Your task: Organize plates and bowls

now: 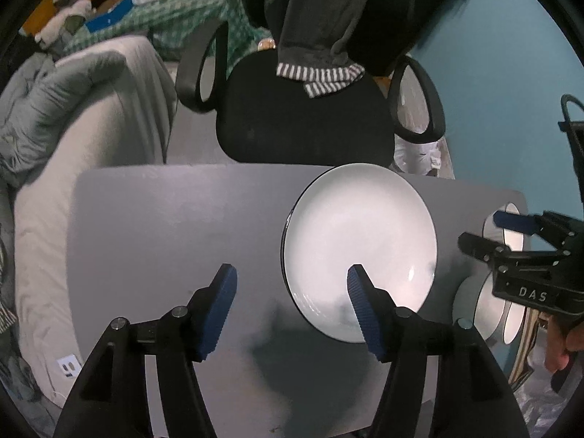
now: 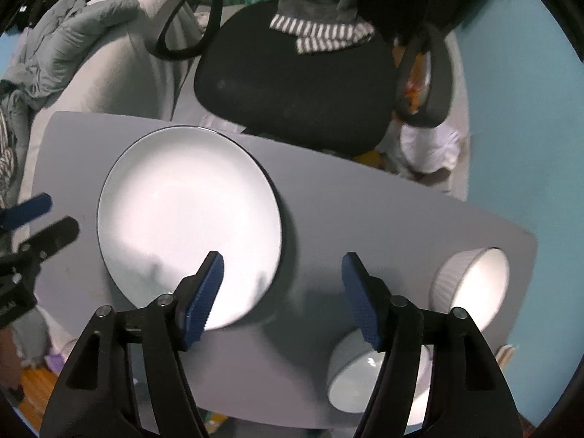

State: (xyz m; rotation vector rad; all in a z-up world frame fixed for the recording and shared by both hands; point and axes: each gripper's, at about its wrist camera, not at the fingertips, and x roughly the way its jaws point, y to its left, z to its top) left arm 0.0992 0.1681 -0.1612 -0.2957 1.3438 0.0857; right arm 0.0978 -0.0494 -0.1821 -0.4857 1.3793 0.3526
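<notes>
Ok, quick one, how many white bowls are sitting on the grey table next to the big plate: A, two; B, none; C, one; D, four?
A: the right wrist view shows a ribbed bowl and a smooth bowl on the grey table, to one side of the big plate.

Dim room, plate [image 1: 359,241] glare, fisheye warping

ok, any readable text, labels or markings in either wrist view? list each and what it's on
"DAS": white raised letters on the black body of the right gripper, seen at the right edge of the left wrist view.
White tag on the pale bedding at lower left of that view: dark marks, too small to read.
White plate, two white bowls, grey table: no text.
</notes>
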